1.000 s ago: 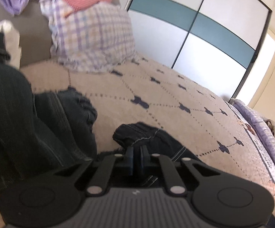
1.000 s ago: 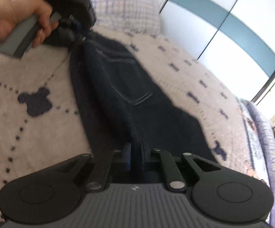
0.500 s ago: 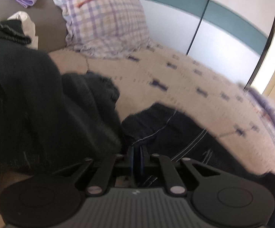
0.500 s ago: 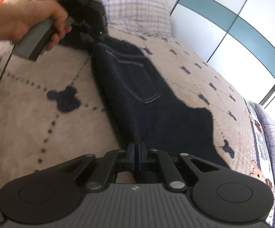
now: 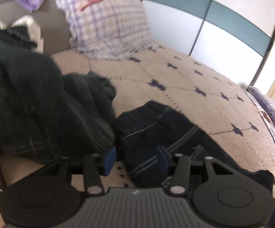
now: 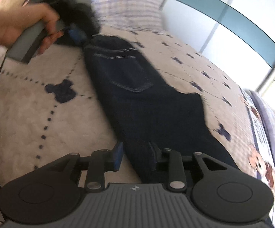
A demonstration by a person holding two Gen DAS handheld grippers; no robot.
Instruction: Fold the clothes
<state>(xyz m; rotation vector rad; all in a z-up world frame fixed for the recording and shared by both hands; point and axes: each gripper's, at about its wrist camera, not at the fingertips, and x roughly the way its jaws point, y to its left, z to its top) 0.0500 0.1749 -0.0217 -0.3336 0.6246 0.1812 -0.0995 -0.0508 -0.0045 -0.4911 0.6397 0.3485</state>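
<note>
The dark jeans (image 6: 137, 102) lie flat along the bedspread (image 6: 42, 114), beside a heap of dark clothes (image 5: 42, 114). Both the left gripper (image 5: 135, 157) and the right gripper (image 6: 135, 152) are opening, the jeans' edge between their pads but not pinched.

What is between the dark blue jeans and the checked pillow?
In the left wrist view, only bare beige quilt lies between the dark blue jeans and the checked pillow.

Beige patterned bedspread (image 5: 175, 72), checked pillow (image 5: 109, 28), white-and-teal wardrobe doors (image 5: 213, 19) — bright daylight

Bright daylight; motion blur; fisheye edges
</note>
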